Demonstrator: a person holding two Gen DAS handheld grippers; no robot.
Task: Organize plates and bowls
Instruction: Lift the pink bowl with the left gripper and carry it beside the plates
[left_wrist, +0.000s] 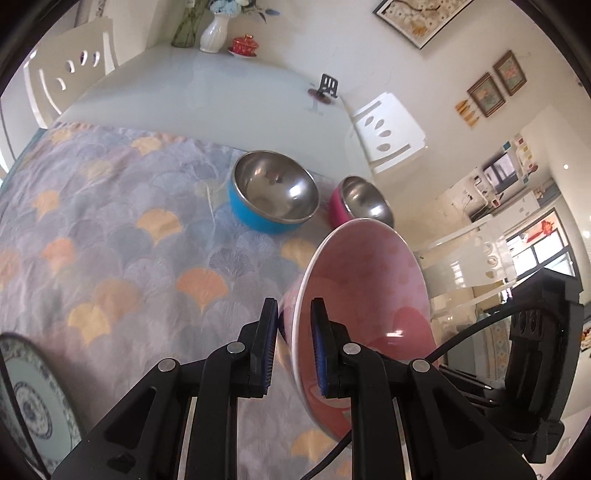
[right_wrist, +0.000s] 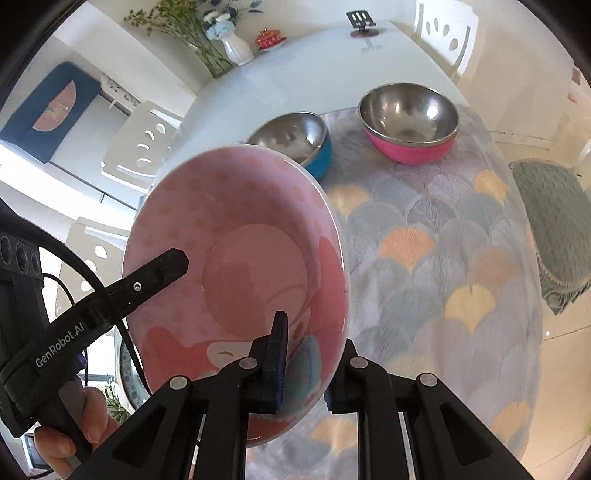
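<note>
A pink cartoon-print bowl (left_wrist: 373, 295) is held tilted above the patterned cloth; it also shows in the right wrist view (right_wrist: 236, 266). My left gripper (left_wrist: 294, 332) is shut on its rim, one finger inside and one outside. My right gripper (right_wrist: 306, 365) is shut on the opposite rim, its right finger hidden behind the bowl. The left gripper's finger (right_wrist: 159, 271) reaches over the bowl's left rim. A blue steel bowl (left_wrist: 272, 192) (right_wrist: 295, 138) and a pink steel bowl (left_wrist: 360, 205) (right_wrist: 408, 120) stand upright at the cloth's far edge.
A blue-and-white patterned plate (left_wrist: 29, 402) lies at the lower left on the cloth. A white vase (left_wrist: 214, 33), a red jar (left_wrist: 244, 45) and a black stand (left_wrist: 327, 88) sit on the bare table's far side. White chairs (left_wrist: 388, 133) surround the table.
</note>
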